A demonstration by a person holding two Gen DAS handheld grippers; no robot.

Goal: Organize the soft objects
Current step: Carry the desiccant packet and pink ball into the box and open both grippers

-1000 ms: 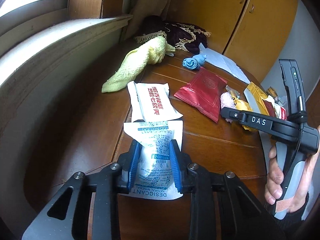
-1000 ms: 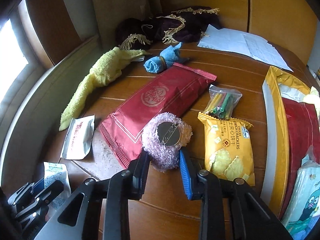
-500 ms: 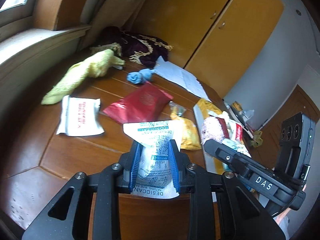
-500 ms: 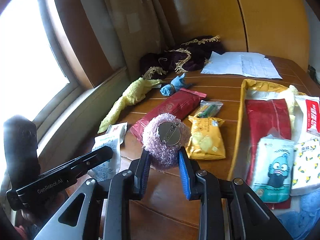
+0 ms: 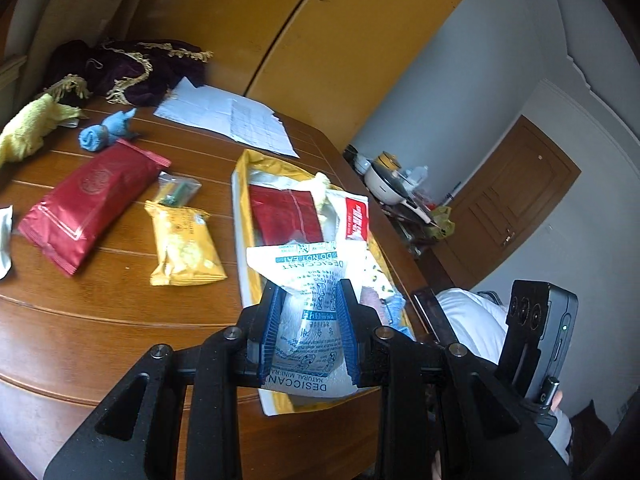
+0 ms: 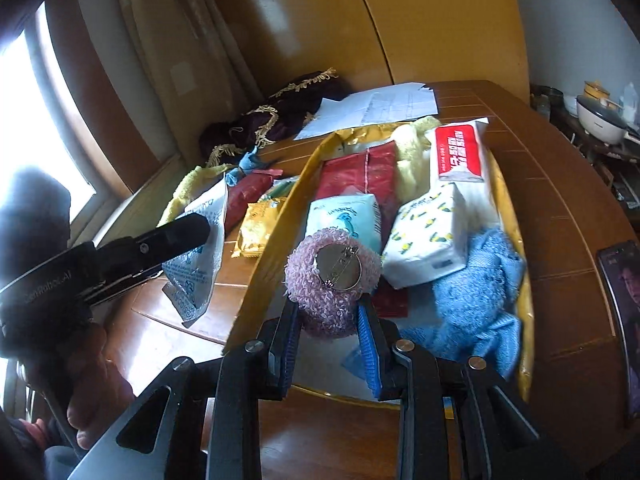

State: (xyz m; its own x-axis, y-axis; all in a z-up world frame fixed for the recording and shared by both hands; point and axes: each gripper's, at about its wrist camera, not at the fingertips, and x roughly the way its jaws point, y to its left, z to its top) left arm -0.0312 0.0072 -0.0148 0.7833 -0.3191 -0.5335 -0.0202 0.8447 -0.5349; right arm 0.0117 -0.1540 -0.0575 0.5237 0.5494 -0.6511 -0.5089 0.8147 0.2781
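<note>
My left gripper point(image 5: 307, 332) is shut on a white desiccant packet point(image 5: 310, 312) and holds it in the air over the near end of the yellow tray point(image 5: 239, 216). My right gripper point(image 6: 329, 320) is shut on a fuzzy pink pom-pom brooch point(image 6: 320, 304) with a round metal pin back, hanging above the tray's point(image 6: 276, 236) near left part. Inside the tray lie a red pouch point(image 6: 360, 176), tissue packs point(image 6: 428, 236) and a blue towel point(image 6: 476, 296). The left gripper with its packet point(image 6: 200, 248) shows at the left of the right wrist view.
On the wooden table point(image 5: 80, 320) lie a red foil pack point(image 5: 84, 204), a yellow cracker bag point(image 5: 182, 244), a small clear bag point(image 5: 176, 192), a rolled blue cloth point(image 5: 106, 132), a yellow towel point(image 5: 28, 132), papers point(image 5: 228, 120) and a dark fringed cloth point(image 5: 132, 68). A phone point(image 6: 620, 304) lies at the table's right edge.
Both grippers have swung right from the table's left side to above the yellow tray, each still carrying its object. The tray now fills the right wrist view.
</note>
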